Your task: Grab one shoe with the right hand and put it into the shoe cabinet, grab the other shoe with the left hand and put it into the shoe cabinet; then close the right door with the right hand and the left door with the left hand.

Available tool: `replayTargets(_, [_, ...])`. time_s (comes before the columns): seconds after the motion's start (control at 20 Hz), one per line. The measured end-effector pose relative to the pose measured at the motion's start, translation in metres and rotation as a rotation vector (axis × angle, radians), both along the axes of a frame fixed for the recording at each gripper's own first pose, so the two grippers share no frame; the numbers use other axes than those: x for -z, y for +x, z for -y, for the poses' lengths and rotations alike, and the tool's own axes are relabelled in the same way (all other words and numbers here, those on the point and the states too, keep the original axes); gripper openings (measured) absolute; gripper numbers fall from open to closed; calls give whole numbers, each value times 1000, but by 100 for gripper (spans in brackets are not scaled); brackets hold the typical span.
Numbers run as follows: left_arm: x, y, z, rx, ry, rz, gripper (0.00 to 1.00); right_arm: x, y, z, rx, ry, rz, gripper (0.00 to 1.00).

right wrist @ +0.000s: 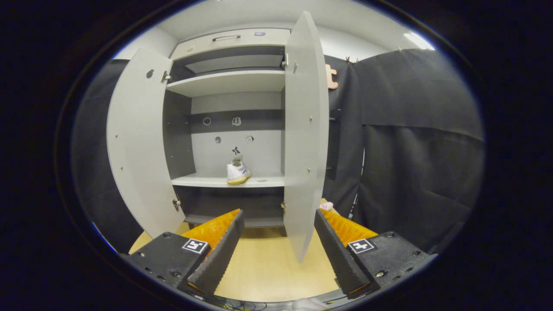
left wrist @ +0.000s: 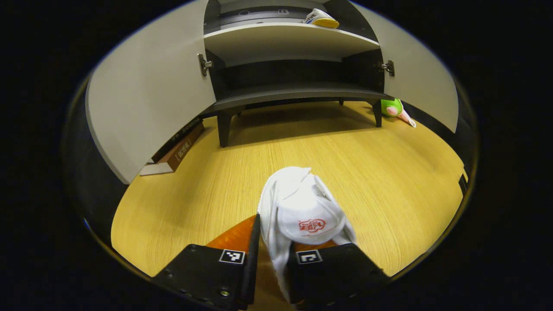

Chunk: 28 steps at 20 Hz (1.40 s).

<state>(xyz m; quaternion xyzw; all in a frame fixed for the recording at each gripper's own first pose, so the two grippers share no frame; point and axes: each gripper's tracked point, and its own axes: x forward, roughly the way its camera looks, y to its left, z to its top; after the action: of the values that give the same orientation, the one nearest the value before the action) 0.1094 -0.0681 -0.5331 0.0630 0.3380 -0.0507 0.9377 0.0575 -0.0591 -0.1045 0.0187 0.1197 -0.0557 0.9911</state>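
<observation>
Low over the floor (left wrist: 367, 172), the left tongs (left wrist: 270, 263) grip a white shoe (left wrist: 302, 211) — bare boards ahead up to the cabinet (left wrist: 293, 93). Right tongs (right wrist: 278, 242) gape, empty; the other shoe (right wrist: 237, 172) sits on the shelf (right wrist: 207, 182) — both doors (right wrist: 306, 129) wide.

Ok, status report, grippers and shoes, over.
Left gripper shut on white shoe above the floor. Right gripper open, empty. Other shoe on cabinet shelf. Both doors open; path clear.

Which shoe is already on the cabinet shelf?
The yellow-soled shoe stands on the middle shelf. The other white shoe is in the left gripper, above the floor.
</observation>
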Motion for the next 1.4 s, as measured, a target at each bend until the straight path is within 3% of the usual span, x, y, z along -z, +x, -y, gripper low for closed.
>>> replayTargets(0.05, [-5, -11, -6, -6, 18, -15, 22, 0, 1, -1, -8, 5, -3, 100])
replayTargets(0.1, [-9, -7, -5, -1, 24, 5, 8, 0, 3, -3, -15, 8, -1, 100])
replayTargets(0.25, [-8, -8, -5, 0, 8, -27, 2, 0, 7, -5, -31, 16, 2, 100])
replayTargets(0.6, [-59, -6, -4, 11, -11, -13, 2, -16, 13, -8, -74, 35, 50, 100])
replayTargets(1.1, [-265, 42, -12, -91, -58, 177, 2, -53, 11, -21, -182, 52, 167, 100])
replayTargets(1.15, [-286, 67, -14, -102, -65, 200, 2, -56, 12, -22, -194, 57, 176, 100])
replayTargets(1.3, [-325, 73, -4, -101, -68, 281, 2, -60, 15, -18, -219, 58, 191, 100])
replayTargets(1.4, [-353, 100, 0, -97, -68, 319, 2, -61, 18, -16, -231, 67, 193, 100])
